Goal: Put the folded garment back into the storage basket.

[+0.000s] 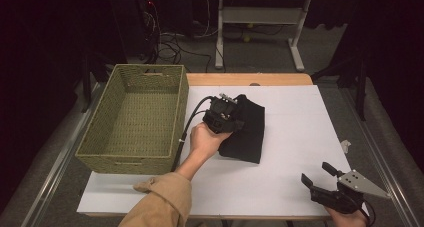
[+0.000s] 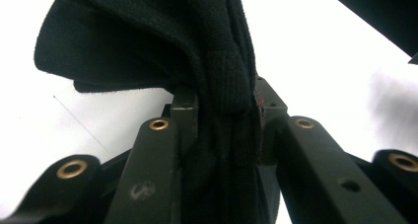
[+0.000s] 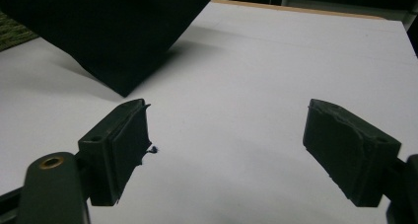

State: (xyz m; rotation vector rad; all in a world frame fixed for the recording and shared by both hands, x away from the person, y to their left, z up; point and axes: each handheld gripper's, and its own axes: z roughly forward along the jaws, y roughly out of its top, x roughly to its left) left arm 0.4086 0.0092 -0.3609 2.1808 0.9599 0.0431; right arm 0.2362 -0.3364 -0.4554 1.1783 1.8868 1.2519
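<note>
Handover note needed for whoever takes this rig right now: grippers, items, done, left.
Left gripper: shut on the folded black knit cloth, pinching a thick bunch of fabric at its left edge.
Right gripper: open, nothing between its jaws, near the table's front right corner.
The cloth's far end appears to rest on the white table sheet, just right of the olive woven basket, which looks to have nothing in it.
Done: cloth folded and gripped.
Left, probably: carry it over the basket wall, set it inside, release.
</note>
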